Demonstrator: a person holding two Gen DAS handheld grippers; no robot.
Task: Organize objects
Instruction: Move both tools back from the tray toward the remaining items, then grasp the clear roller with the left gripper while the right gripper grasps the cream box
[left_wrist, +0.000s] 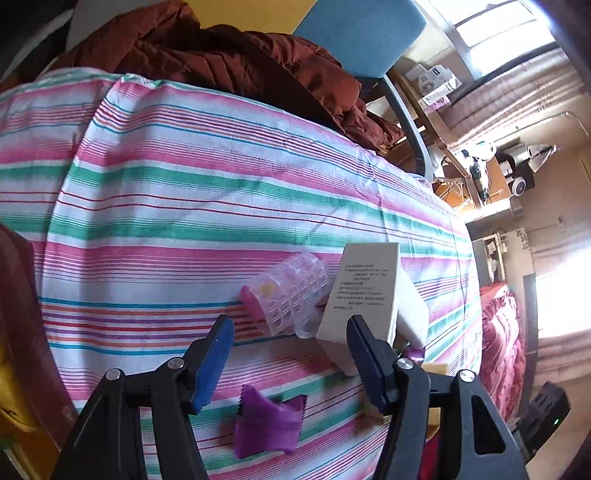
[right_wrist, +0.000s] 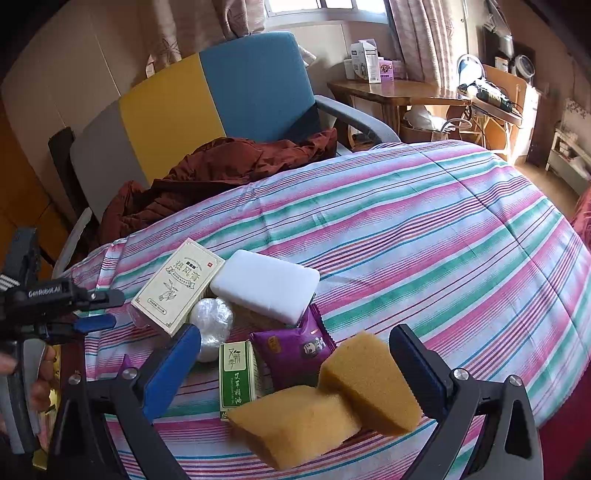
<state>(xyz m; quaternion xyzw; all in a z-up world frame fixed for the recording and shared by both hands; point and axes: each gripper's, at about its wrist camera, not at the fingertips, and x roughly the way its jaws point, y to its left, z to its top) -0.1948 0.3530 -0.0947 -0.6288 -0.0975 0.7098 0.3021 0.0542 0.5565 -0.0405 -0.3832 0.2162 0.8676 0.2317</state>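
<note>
Two grippers, both with fingers spread, holding nothing. Right gripper (right_wrist: 295, 363) hovers over two tan sponge blocks (right_wrist: 332, 402) at near edge of striped pink-green bedcover (right_wrist: 424, 221). Left gripper (left_wrist: 288, 354) faces clear ribbed plastic roller (left_wrist: 291, 295) and leaning cream cardboard box (left_wrist: 364, 291). Risk: soft cover and crowded pile; nudged box may topple, sponges may slide off near edge.

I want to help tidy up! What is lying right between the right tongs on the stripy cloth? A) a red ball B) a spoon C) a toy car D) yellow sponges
D: two yellow sponges lie on the striped cloth between the open fingers of the right tongs, next to a green box.
</note>
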